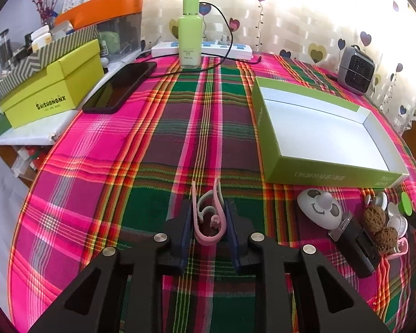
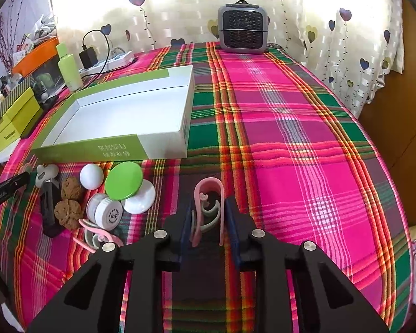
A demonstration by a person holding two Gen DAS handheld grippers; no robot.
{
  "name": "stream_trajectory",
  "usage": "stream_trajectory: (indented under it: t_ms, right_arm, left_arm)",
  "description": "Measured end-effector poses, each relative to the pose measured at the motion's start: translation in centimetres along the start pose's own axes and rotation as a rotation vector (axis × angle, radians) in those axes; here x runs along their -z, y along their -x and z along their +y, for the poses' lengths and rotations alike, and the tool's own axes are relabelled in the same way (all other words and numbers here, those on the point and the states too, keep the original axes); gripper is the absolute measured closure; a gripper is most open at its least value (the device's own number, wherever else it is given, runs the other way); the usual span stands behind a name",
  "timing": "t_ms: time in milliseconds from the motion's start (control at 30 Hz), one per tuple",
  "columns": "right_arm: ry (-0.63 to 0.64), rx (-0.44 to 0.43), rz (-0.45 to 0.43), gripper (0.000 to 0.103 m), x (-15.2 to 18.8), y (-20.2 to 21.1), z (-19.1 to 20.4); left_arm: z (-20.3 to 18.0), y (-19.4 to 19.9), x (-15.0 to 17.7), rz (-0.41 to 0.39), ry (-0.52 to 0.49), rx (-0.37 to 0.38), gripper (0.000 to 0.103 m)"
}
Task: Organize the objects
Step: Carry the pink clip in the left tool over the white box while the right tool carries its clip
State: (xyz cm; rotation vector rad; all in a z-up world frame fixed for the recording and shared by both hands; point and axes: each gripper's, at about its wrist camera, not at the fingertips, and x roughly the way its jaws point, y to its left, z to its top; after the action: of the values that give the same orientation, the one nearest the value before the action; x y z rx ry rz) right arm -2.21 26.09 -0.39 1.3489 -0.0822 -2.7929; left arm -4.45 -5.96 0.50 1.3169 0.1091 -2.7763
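Observation:
In the left wrist view my left gripper [image 1: 208, 208] is shut on a pink and white plastic clip [image 1: 206, 241] just over the plaid tablecloth. My right gripper [image 2: 209, 205] is likewise shut on a pink clip [image 2: 208, 181] of the same kind. An open green and white box [image 1: 327, 172] [image 2: 116, 147] lies empty behind. In front of it sits a cluster: two walnuts [image 2: 69, 188], a white ball [image 2: 91, 176], a green round lid [image 2: 123, 177], a small white jar [image 2: 105, 212], a black item [image 2: 48, 208], a white smiley piece [image 1: 316, 208] and another pink clip [image 2: 97, 238].
A green bottle [image 1: 190, 36], a power strip [image 1: 202, 50] with a cable and a black phone [image 1: 122, 86] lie at the back left. Stacked yellow-green boxes [image 1: 50, 88] stand on a side shelf. A small grey heater [image 2: 242, 29] stands by the curtain.

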Motion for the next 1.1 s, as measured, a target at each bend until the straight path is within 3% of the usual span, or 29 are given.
stream_trajectory:
  t_ms: [1100]
  right_arm:
    - [0.100, -0.156, -0.049, 0.079, 1.1, 3.6, 4.7]
  left_arm:
    - [-5.7, 5.4, 1.9, -0.056, -0.119, 0.143, 0.082]
